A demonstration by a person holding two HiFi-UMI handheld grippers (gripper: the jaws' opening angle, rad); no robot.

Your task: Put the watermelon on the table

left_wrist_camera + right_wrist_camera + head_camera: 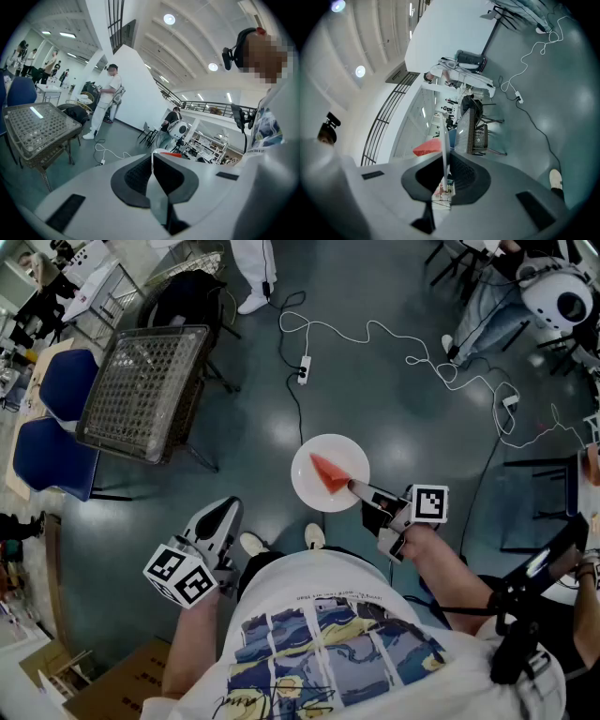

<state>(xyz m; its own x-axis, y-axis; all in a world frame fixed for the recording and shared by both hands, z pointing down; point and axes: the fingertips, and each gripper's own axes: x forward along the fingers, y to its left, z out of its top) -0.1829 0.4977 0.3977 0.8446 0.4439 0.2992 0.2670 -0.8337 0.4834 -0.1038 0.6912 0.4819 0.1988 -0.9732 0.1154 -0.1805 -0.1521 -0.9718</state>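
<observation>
A red watermelon slice (328, 472) lies on a white plate (309, 486) that is held in the air over the floor. My right gripper (361, 491) is shut on the plate's near rim. In the right gripper view the plate (444, 136) shows edge-on between the pads, with the watermelon slice (427, 147) on its left. My left gripper (223, 512) hangs lower left, shut with nothing in it, well apart from the plate. In the left gripper view its pads (140, 176) meet. The mesh-topped table (145, 390) stands far left, and shows as well in the left gripper view (37, 124).
Two blue chairs (52, 427) stand left of the table. A power strip with a white cable (303, 368) lies on the floor beyond the plate. A person in white (105, 101) stands farther off. A cardboard box (103, 688) lies near my left leg.
</observation>
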